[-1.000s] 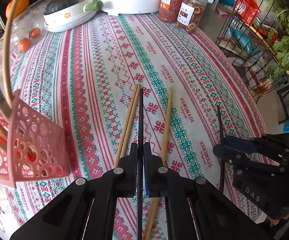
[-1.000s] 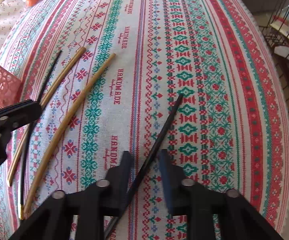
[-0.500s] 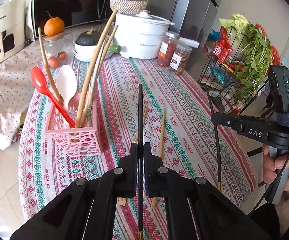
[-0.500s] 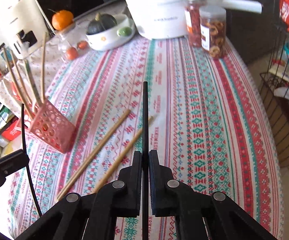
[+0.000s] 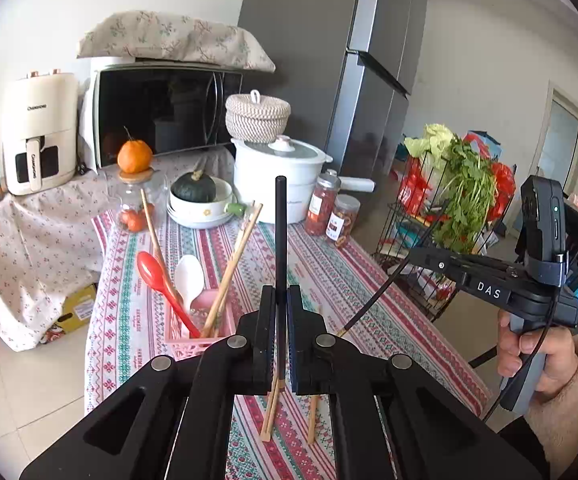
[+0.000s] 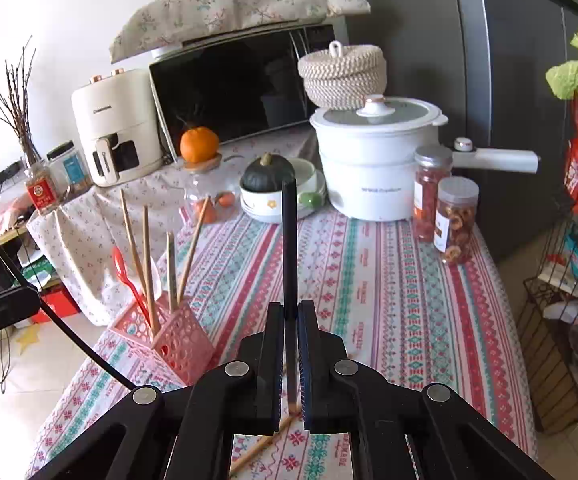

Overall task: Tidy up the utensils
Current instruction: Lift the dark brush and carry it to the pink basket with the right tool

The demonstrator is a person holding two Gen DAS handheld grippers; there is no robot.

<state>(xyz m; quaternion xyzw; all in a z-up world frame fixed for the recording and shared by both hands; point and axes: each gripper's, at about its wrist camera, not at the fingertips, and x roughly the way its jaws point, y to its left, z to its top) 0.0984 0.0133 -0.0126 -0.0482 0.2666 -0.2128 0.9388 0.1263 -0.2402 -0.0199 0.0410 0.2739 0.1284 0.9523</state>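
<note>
My left gripper point(image 5: 280, 296) is shut on a black chopstick point(image 5: 280, 240) that sticks up and forward above the table. In its own view my right gripper point(image 6: 290, 312) is shut on a second black chopstick point(image 6: 289, 240). Seen from the left wrist, the right gripper point(image 5: 413, 251) holds that black chopstick point(image 5: 373, 300) slanting down over the table's right side. A pink perforated holder point(image 6: 177, 340) stands near the table's left edge with a red spoon point(image 5: 157, 280), a white spoon point(image 5: 189, 276) and several wooden chopsticks in it. Wooden chopsticks point(image 5: 269, 412) lie on the cloth under the left gripper.
The patterned tablecloth point(image 6: 389, 300) covers the table. At the back stand a white pot point(image 6: 373, 160), two jars point(image 6: 455, 220), a bowl with a dark squash point(image 6: 267, 180) and a glass jar with an orange on its lid. A wire rack with greens point(image 5: 449, 216) is right of the table.
Both grippers have risen from the cloth, each lifting its black chopstick. The right jaws closed on theirs. The views tilted up from the tablecloth to the whole table and the appliances behind.
</note>
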